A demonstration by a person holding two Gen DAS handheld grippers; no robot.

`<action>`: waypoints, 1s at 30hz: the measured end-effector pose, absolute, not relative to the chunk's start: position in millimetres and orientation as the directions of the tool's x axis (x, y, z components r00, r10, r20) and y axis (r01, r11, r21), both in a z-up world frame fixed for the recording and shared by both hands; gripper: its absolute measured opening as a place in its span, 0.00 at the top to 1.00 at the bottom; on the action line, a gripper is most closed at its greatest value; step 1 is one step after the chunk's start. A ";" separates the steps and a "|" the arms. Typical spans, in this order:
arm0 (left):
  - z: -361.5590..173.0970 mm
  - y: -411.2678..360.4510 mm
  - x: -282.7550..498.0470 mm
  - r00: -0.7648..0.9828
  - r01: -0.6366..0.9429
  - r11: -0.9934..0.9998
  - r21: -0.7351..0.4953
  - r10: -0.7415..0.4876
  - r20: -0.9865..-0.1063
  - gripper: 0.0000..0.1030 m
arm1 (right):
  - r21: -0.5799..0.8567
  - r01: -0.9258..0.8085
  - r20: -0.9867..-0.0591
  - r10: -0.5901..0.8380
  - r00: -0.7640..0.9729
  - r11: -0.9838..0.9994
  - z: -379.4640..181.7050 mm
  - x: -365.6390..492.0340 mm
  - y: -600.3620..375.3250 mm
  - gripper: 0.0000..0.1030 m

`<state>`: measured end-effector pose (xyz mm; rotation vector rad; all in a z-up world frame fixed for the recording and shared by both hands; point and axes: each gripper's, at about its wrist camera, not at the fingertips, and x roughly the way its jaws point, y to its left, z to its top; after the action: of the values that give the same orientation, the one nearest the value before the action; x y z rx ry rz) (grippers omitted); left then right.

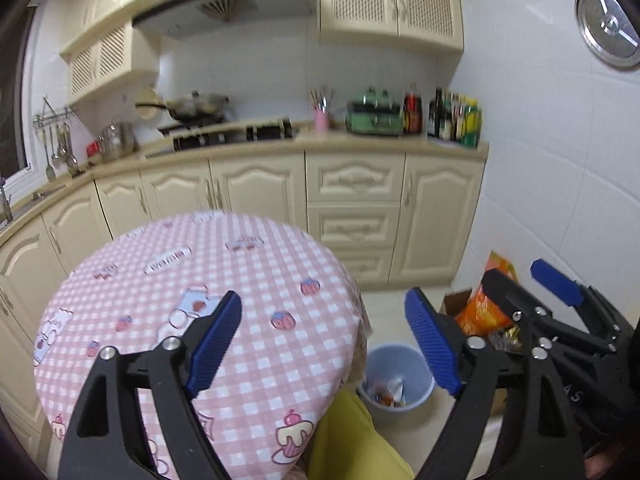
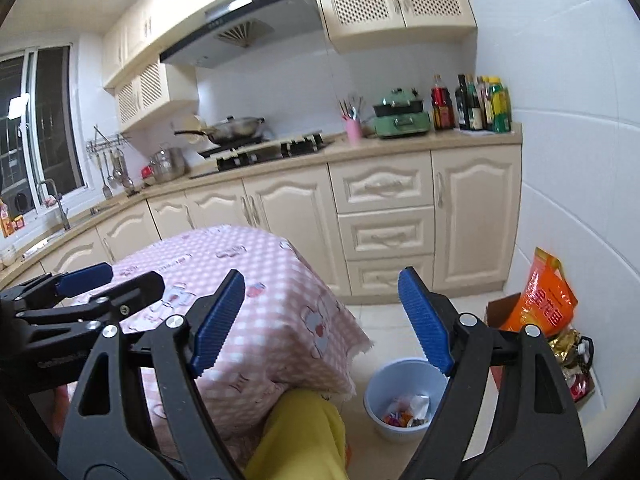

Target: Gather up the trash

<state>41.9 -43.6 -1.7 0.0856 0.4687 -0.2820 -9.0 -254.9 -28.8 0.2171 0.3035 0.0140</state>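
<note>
Nearest, the left hand-held gripper (image 1: 324, 344) stood with its ribbed blue pads wide apart and nothing between them, and the right hand-held gripper (image 2: 322, 322) was likewise released and empty. Both hovered above the small bench draped in a pink checked cloth with cartoon prints (image 1: 240, 248), whose visible top carried no litter. A knee in yellow trousers (image 2: 304, 432) showed just below the bench's near edge.

On the tiled floor to the right of the bench stood the pale blue plastic waste bin (image 2: 374, 388), and the task's thing lay in it: a small heap of crumpled sweet wrappers and scraps of paper (image 2: 406, 410). Such wrappers would likely be very light, soft and crushable, a little slippery where foil-faced, and best pinched at a raised crumpled fold, not a flat face.

Further right, against the white wall, an orange printed bag (image 2: 546, 300) leaned in an open brown cardboard box (image 2: 500, 310). Far off ran the cream kitchen cabinets (image 2: 384, 200).
</note>
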 end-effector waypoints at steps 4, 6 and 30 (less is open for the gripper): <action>9.6 -36.2 25.0 0.882 0.271 0.962 0.015 -0.242 -0.405 0.16 | 0.216 0.004 -0.252 0.052 0.966 0.976 -18.5 -25.3 -250.4 0.24; 13.6 -32.2 15.9 0.890 0.267 0.964 0.006 -0.244 -0.384 0.13 | 0.222 -0.016 -0.241 0.070 0.968 0.975 -14.9 -32.4 -250.3 0.24; 0.9 -21.3 -3.2 0.890 0.250 0.968 -0.035 -0.244 -0.386 0.09 | 0.224 -0.048 -0.245 0.104 0.964 0.973 -18.7 -48.3 -246.1 0.24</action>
<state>-3.2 -21.3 0.9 0.0159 0.3989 -0.2563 -48.3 -246.1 -18.7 0.2189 0.2590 0.0772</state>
